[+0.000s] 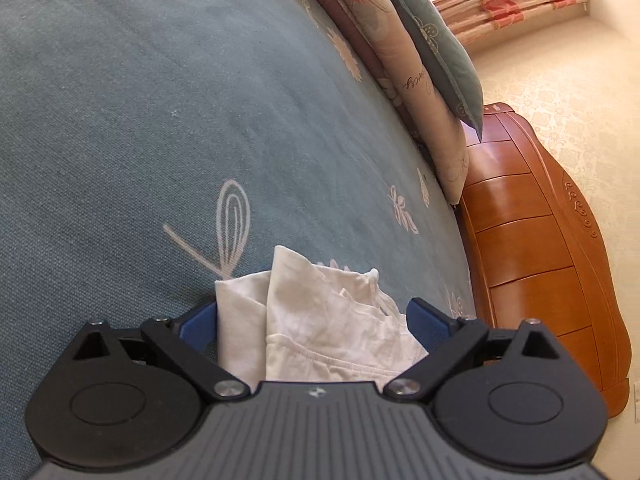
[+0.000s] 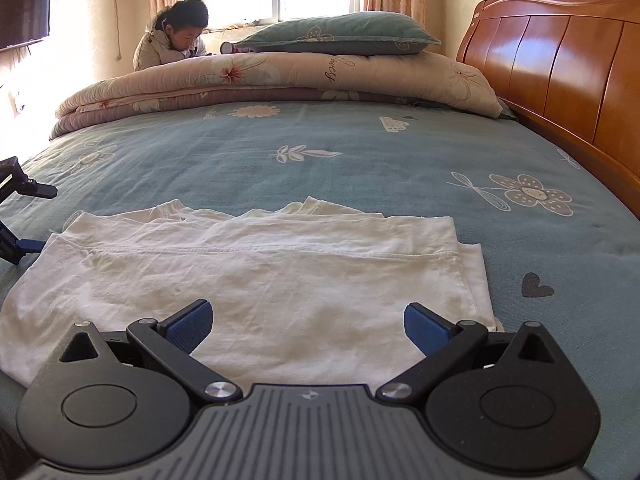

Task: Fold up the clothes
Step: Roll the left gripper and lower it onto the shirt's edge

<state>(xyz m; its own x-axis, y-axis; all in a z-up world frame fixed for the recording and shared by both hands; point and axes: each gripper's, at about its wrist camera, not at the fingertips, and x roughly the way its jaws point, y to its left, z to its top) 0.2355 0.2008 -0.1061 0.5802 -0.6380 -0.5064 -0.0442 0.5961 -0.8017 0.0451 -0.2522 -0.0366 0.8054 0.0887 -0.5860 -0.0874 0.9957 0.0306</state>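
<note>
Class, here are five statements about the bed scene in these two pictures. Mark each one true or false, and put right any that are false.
1. The white shirt lies on a blue-green bedsheet. True.
2. The right claw is clamped on the shirt. False: its jaws stand open above the cloth, pressing on nothing.
3. A green pillow sits on top of the folded quilt. True.
4. The headboard is white metal. False: it is glossy brown wood.
5. The left claw is nowhere near the shirt. False: its open jaws have the shirt's edge between them.
</note>
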